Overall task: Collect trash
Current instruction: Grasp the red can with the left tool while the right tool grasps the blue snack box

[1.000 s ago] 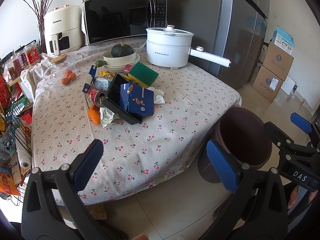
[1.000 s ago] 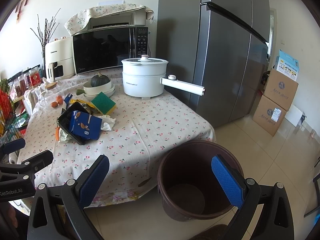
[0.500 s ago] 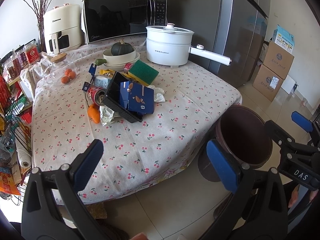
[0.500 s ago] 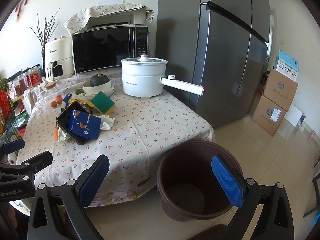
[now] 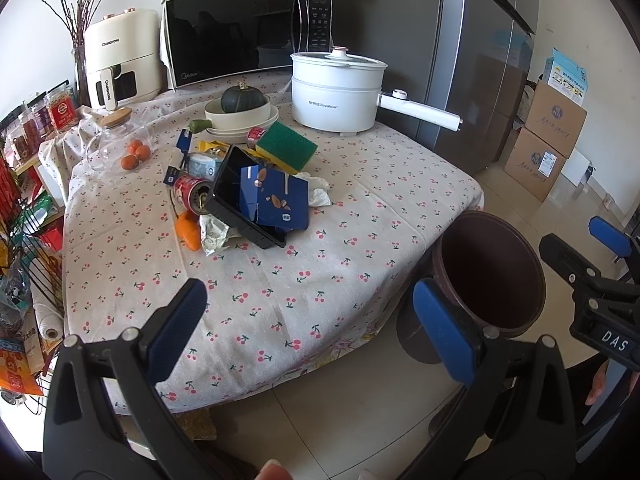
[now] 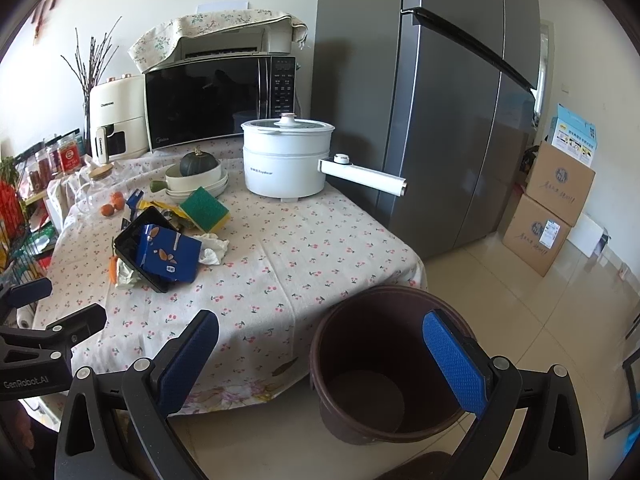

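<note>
A pile of trash lies on the cherry-print tablecloth [image 5: 280, 280]: a black tray [image 5: 236, 196] with a blue carton [image 5: 280, 200] on it, crumpled tissue [image 5: 318, 194], a red can [image 5: 192, 196], orange scrap [image 5: 188, 232] and a green sponge [image 5: 286, 146]. The pile also shows in the right wrist view, where the blue carton [image 6: 168, 258] lies on the tray. A brown waste bin [image 6: 384, 360] stands on the floor by the table's right corner. My left gripper [image 5: 310, 328] is open and empty, short of the table's front edge. My right gripper [image 6: 320, 364] is open and empty, above the bin.
A white electric pot [image 5: 340, 92] with a long handle, a bowl with a squash [image 5: 242, 106], a glass jar with oranges [image 5: 120, 148], a microwave [image 5: 248, 36] and an air fryer [image 5: 120, 60] stand at the back. A fridge [image 6: 440, 100] and cardboard boxes [image 6: 556, 204] are to the right.
Both grippers have barely moved; the left view has shifted slightly. Nothing was taken hold of or let go.
</note>
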`<state>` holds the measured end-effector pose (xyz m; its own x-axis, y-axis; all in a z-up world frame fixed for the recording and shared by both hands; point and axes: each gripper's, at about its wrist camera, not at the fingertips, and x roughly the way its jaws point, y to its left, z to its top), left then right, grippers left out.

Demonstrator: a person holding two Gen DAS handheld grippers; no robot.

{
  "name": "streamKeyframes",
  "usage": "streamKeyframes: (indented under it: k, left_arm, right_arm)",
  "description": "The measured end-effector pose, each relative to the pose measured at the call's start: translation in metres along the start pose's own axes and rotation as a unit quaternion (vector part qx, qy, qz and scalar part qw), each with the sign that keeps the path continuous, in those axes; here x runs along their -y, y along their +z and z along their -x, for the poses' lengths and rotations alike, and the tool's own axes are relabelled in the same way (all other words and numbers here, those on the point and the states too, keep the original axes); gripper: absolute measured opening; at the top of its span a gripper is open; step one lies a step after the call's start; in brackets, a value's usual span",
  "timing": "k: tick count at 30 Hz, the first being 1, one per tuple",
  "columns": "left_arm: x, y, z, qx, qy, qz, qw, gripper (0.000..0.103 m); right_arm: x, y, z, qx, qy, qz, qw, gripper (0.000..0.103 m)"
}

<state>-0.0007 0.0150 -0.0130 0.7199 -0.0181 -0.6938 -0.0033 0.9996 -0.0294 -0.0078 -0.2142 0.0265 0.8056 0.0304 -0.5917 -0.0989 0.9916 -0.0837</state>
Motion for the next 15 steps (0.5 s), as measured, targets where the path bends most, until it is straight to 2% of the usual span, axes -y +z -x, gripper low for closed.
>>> streamKeyframes:
  k: [6, 11, 15]
  left_arm:
    - [-0.006, 0.006, -0.003, -0.017, -0.003, 0.0, 0.9999, 0.103]
    - [-0.032, 0.026, -0.015, -0.036, -0.018, 0.038, 0.9985, 0.103]
    - [-0.059, 0.048, -0.033, -0.061, -0.009, 0.065, 0.996, 0.103]
  right_arm:
    - [0.001, 0.015, -0.003, -0.013, 0.014, 0.003, 1.0, 0.103]
    - [0.003, 0.052, -0.012, -0.02, 0.038, 0.001, 0.999, 0.103]
    - [-0.012, 0.081, -0.044, -0.083, 0.099, 0.029, 0.991, 0.103]
